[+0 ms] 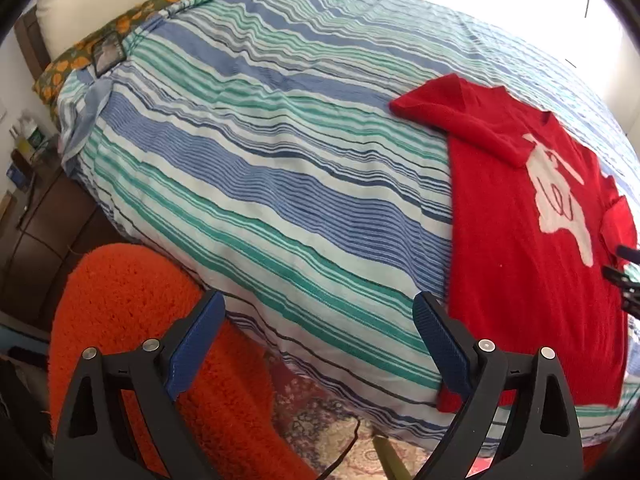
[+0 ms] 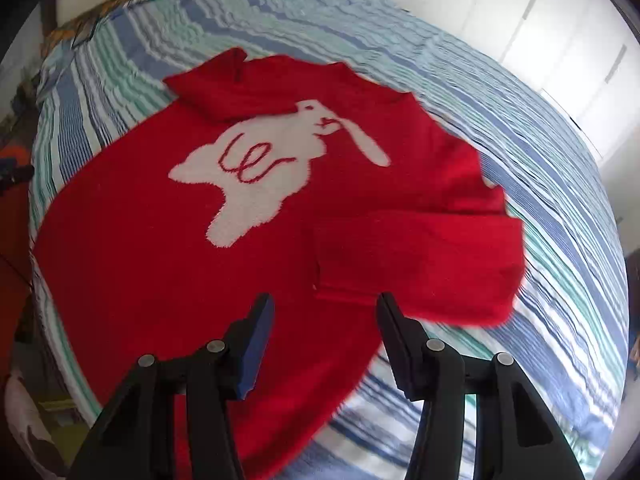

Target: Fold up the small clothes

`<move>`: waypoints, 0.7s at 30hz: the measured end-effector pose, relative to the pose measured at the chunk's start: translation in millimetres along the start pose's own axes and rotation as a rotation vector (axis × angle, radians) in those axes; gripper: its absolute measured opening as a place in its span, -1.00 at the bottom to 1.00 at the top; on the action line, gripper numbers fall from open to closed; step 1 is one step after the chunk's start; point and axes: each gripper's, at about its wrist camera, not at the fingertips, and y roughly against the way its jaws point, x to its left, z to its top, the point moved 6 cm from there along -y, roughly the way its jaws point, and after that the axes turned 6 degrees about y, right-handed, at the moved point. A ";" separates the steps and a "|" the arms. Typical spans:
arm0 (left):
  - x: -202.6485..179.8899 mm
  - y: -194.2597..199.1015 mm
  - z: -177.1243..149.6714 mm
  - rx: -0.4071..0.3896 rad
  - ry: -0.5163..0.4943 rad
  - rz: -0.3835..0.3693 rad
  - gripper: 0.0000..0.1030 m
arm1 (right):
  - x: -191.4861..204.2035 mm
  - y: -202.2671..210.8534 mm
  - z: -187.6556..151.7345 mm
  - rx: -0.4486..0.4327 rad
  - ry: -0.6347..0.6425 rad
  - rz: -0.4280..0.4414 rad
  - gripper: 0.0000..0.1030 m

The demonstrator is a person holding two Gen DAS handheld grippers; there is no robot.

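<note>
The red sweater point(image 2: 168, 272) lies flat on the bed point(image 2: 540, 184), sleeves folded in, soft, light and floppy, best pinched at a hem corner; both hand-held grippers, left point(image 1: 318, 344) and right point(image 2: 326, 344), gape empty

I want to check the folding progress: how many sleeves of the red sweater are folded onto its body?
2. One sleeve lies folded across the upper chest of the red sweater, partly covering the white rabbit. The other sleeve lies across the lower body, just beyond the open right gripper.
</note>
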 end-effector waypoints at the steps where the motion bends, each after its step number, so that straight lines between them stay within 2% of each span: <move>1: 1.5 -1.9 -0.2 0.009 0.008 0.001 0.86 | 0.9 -15.2 4.9 0.008 0.029 -0.009 0.01; 2: 3.1 -3.6 0.0 0.019 0.017 0.001 0.86 | -2.8 -27.6 8.2 0.008 0.021 0.006 -0.09; 3: 5.2 -4.6 0.1 0.028 0.030 -0.001 0.86 | -11.0 -32.3 9.3 0.001 -0.023 0.037 -0.32; 4: 6.7 -5.0 0.0 0.032 0.038 -0.005 0.86 | -24.5 -32.5 9.3 -0.010 -0.090 0.059 -0.80; 5: 8.1 -4.8 0.1 0.036 0.049 -0.013 0.86 | -43.3 -25.0 7.5 -0.041 -0.167 0.060 -0.85; 7: 9.2 -5.0 0.7 0.037 0.061 -0.022 0.86 | -90.0 2.3 -7.3 -0.124 -0.324 0.026 -0.85; 10: 7.4 -7.9 -0.7 0.048 0.066 -0.021 0.86 | -179.5 45.2 -61.6 -0.196 -0.588 -0.052 -0.85; 14: 0.6 -10.1 -4.1 0.059 0.042 0.000 0.86 | -282.9 64.9 -155.8 -0.170 -0.908 -0.154 -0.85; 16: -4.1 -9.2 -5.1 0.053 0.020 0.015 0.86 | -311.8 56.8 -198.8 -0.133 -1.024 -0.165 -0.85; 18: -7.7 -8.6 -6.3 0.048 -0.001 0.029 0.86 | -322.1 45.5 -229.3 -0.125 -1.117 -0.142 -0.85; 21: -10.9 -8.5 -8.1 0.045 -0.025 0.055 0.86 | -322.8 31.5 -250.0 -0.164 -1.214 -0.078 -0.85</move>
